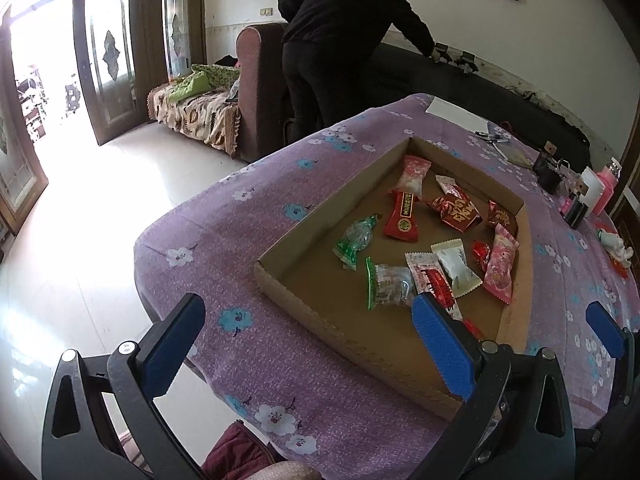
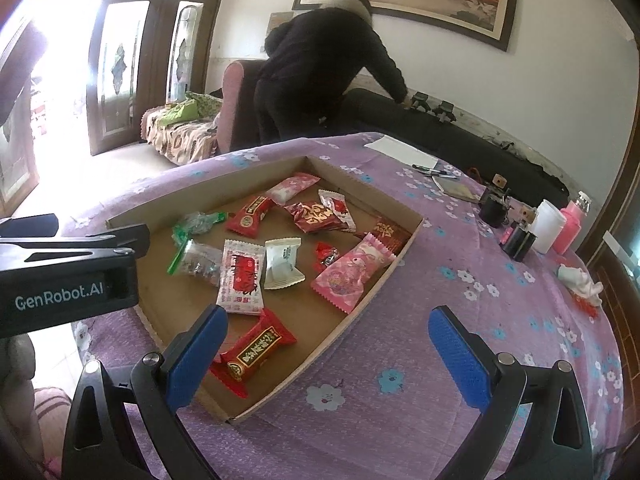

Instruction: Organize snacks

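Note:
A shallow cardboard tray [image 1: 320, 216] [image 2: 404, 248] lies on a purple flowered tablecloth and holds several wrapped snacks. Among them are a red packet [image 1: 402, 216] [image 2: 256, 354], a pink packet [image 1: 500, 266] [image 2: 352, 274], a white packet [image 1: 456, 266] [image 2: 282, 262] and a green-edged clear packet [image 1: 386, 284] [image 2: 194, 262]. My left gripper [image 1: 308, 346] is open and empty, hovering over the tray's near left wall. My right gripper [image 2: 328, 354] is open and empty over the tray's near right corner. The left gripper's body [image 2: 68, 272] shows at the left of the right wrist view.
At the table's far right stand black clips [image 2: 516, 240], a white cup [image 2: 550, 226], a pink bottle [image 2: 572, 226], pens and white paper [image 2: 400, 150]. A crumpled wrapper [image 2: 580, 280] lies near the right edge. A person in black [image 2: 320, 64] bends over a dark sofa behind the table.

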